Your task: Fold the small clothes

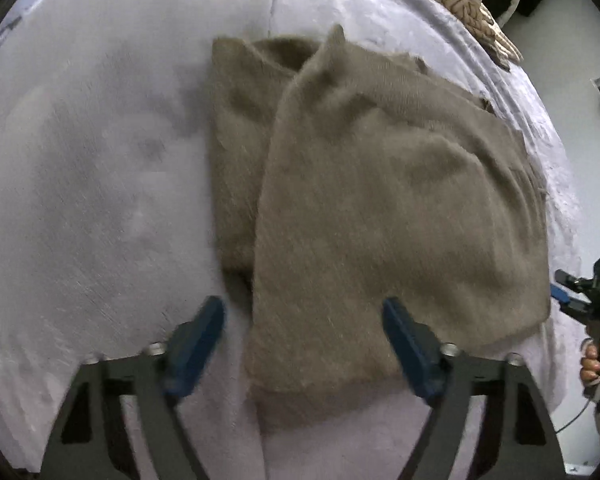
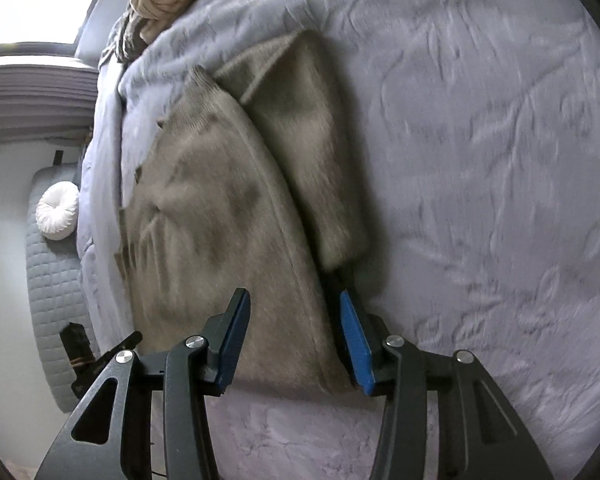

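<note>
A: Left wrist view first. Where's the garment?

B: The brown knit garment (image 1: 380,184) lies folded on the pale lavender bed cover (image 1: 92,160), one layer overlapping another. The left tongs (image 1: 304,344) hover over its near edge, jaws wide apart and gripping nothing. At the right edge a hand (image 1: 598,360) holds the right tongs (image 1: 562,294); their gap is too small to judge here.

A: And the right wrist view?

B: The garment (image 2: 220,216) again, near the bed cover's (image 2: 480,160) left edge. The right tongs (image 2: 294,340) straddle its near corner, jaws partly apart, blue pads (image 2: 356,340) not pressing the cloth. A white round cushion (image 2: 58,210) sits lower left.
</note>
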A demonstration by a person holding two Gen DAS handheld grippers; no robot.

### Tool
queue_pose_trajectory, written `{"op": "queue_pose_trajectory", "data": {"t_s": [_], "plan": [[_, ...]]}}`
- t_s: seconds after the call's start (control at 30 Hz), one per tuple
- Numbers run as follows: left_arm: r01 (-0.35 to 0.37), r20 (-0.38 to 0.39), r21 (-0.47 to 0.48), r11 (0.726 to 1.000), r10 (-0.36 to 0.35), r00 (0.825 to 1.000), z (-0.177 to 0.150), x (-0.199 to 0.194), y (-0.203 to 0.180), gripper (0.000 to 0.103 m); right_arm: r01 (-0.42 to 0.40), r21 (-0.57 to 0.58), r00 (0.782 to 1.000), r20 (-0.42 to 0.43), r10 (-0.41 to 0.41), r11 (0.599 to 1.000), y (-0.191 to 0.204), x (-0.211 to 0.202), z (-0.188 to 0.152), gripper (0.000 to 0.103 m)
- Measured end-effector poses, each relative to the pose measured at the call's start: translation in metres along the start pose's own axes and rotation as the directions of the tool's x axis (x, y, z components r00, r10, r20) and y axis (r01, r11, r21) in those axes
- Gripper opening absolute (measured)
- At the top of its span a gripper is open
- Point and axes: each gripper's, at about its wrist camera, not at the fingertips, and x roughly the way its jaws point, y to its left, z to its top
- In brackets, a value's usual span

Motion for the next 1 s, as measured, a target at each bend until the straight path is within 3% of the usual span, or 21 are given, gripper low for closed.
{"op": "queue_pose_trajectory", "data": {"t_s": [0.03,0.1,0.13,0.17,0.2,0.27,0.37,0.47,0.57,0.73,0.87,1.0], "plan": [[0.008,-0.004,-0.007,1.000,-0.008,1.000,-0.002,0.002,0.001,0.070,0.001,-0.007,1.000,-0.012,-0.001,1.000,0.002,0.003,-0.002,0.009],[0.021,-0.018,-0.006,1.000,-0.021,1.000,-0.004,0.006,0.000,0.036,0.002,-0.035,1.000,-0.021,-0.003,0.999,0.008,0.005,-0.005,0.006],[-0.001,-0.022,-0.001,1.000,0.001,1.000,-0.005,0.008,0.001,0.030,-0.009,-0.056,1.000,-0.029,0.008,0.998,0.013,0.004,-0.006,0.006],[-0.008,-0.019,0.003,1.000,0.008,1.000,-0.005,0.008,0.002,0.016,-0.019,-0.079,0.999,-0.043,0.016,0.997,0.018,0.003,-0.008,0.006],[0.007,-0.020,-0.003,1.000,-0.007,1.000,-0.004,0.006,0.003,0.011,-0.011,-0.112,0.998,-0.060,0.005,0.994,0.024,0.002,-0.009,0.006],[0.038,-0.009,-0.009,0.999,-0.038,0.999,-0.003,-0.002,0.007,0.009,0.023,-0.171,0.994,-0.104,-0.041,0.985,0.032,0.002,-0.013,0.006],[0.021,-0.006,0.026,0.999,-0.021,1.000,-0.012,-0.012,0.009,0.007,0.068,-0.175,0.985,-0.146,-0.094,0.982,0.023,0.006,-0.017,0.006],[0.000,-0.033,0.044,0.999,0.001,0.999,-0.020,-0.005,0.009,0.007,0.126,-0.144,0.979,-0.140,-0.146,0.982,0.006,0.014,-0.016,0.006],[-0.015,-0.054,0.052,0.999,0.018,0.998,-0.031,0.006,0.010,0.007,0.113,-0.110,0.983,-0.130,-0.127,0.988,-0.004,0.017,-0.015,0.006],[-0.018,-0.055,0.066,0.998,0.021,0.998,-0.044,0.007,0.013,0.007,0.148,-0.151,0.980,-0.109,-0.165,0.977,0.004,0.014,-0.023,0.006],[-0.011,-0.044,0.062,0.998,0.014,0.999,-0.043,-0.010,0.012,0.007,0.180,-0.159,0.982,-0.033,-0.187,0.971,0.021,-0.010,-0.022,0.008],[-0.082,-0.012,0.088,0.993,0.083,0.996,-0.043,-0.035,0.010,0.007,0.147,-0.162,0.987,0.086,-0.135,0.976,0.043,-0.036,-0.007,0.012]]}}
